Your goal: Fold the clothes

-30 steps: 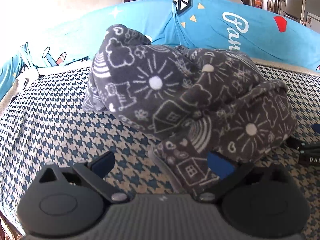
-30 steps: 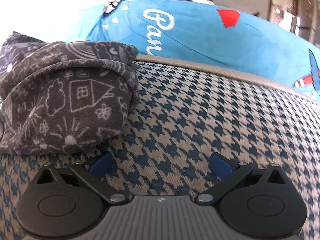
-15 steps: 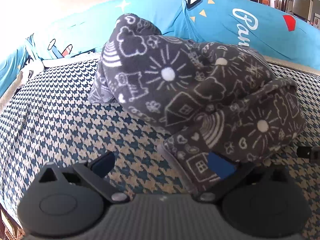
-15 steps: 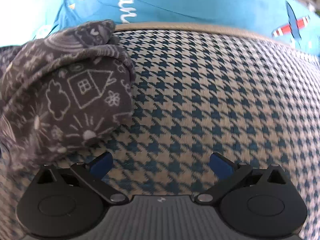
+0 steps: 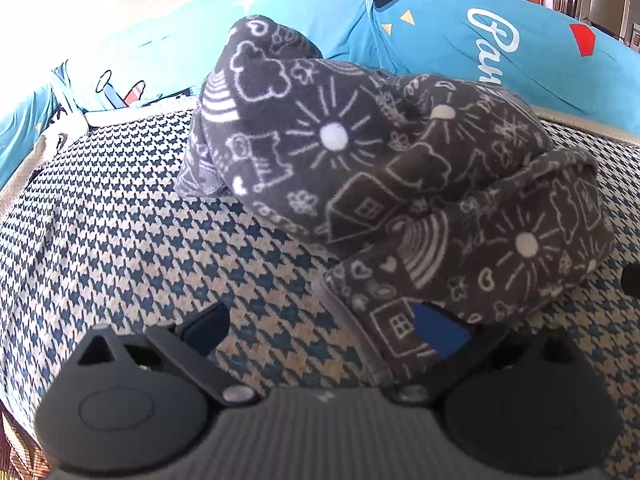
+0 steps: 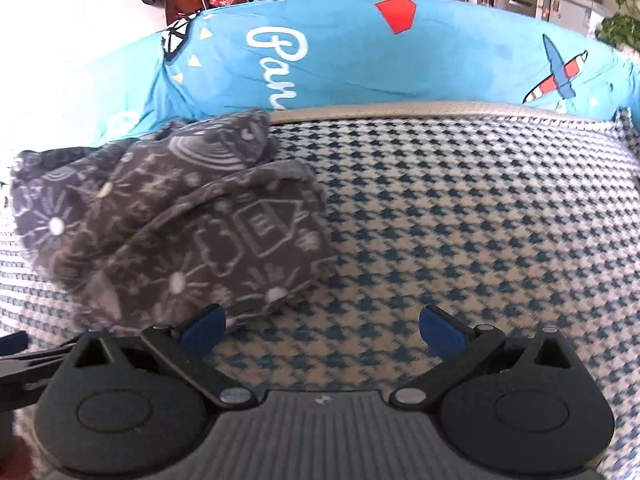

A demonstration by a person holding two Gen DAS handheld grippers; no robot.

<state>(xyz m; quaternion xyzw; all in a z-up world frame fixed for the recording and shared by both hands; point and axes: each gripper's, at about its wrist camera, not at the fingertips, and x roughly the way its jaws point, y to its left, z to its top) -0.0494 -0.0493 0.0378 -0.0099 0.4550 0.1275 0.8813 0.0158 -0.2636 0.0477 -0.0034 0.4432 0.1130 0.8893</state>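
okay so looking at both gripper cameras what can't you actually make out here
- Left wrist view: what kind of clothing the grey garment is; it is bunched, its underside hidden.
- Left wrist view: the left gripper's right pad is partly covered by cloth, so contact is unclear.
- Right wrist view: the garment is motion-blurred. The right gripper is open.
- Both views: the blue cushion lettering is cut off.
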